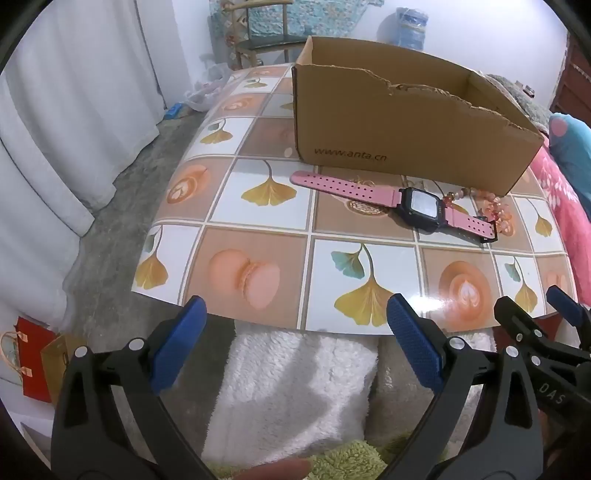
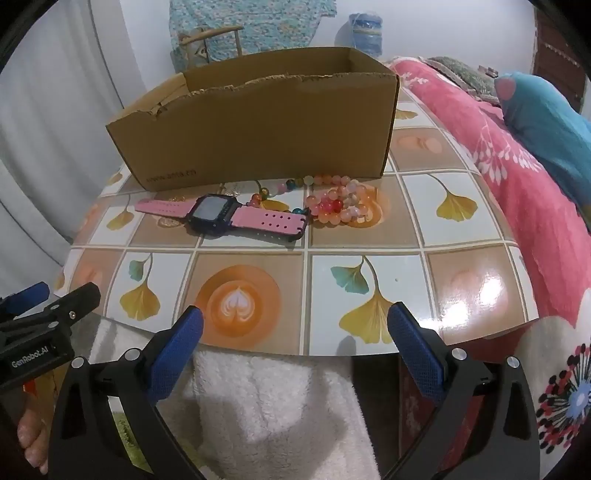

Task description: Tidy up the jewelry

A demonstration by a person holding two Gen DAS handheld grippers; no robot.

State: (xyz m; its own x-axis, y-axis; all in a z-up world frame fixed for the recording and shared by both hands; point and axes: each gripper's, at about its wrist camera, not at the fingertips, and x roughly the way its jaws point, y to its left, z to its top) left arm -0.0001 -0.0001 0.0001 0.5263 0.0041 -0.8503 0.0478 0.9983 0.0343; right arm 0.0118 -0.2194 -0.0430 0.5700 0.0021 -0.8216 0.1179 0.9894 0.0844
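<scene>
A pink-strapped watch (image 1: 406, 199) (image 2: 221, 216) with a dark square face lies flat on the tiled table (image 1: 258, 229) (image 2: 369, 236), just in front of an open cardboard box (image 1: 399, 122) (image 2: 258, 133). Beaded bracelets (image 2: 340, 201) (image 1: 495, 206) in pink, orange and red lie beside the watch's buckle end. My left gripper (image 1: 297, 314) hangs open at the table's near edge, nothing between its blue pads. My right gripper (image 2: 295, 325) is open too, also at the near edge, well short of the jewelry. Each gripper shows at the edge of the other's view.
A white fluffy cloth (image 1: 295, 384) (image 2: 266, 413) lies below the table edge. A pink floral blanket (image 2: 517, 192) and a teal cushion (image 2: 546, 122) lie to the right. Red and gold gift bags (image 1: 37, 362) sit on the floor at left. A chair (image 1: 262, 33) stands behind the table.
</scene>
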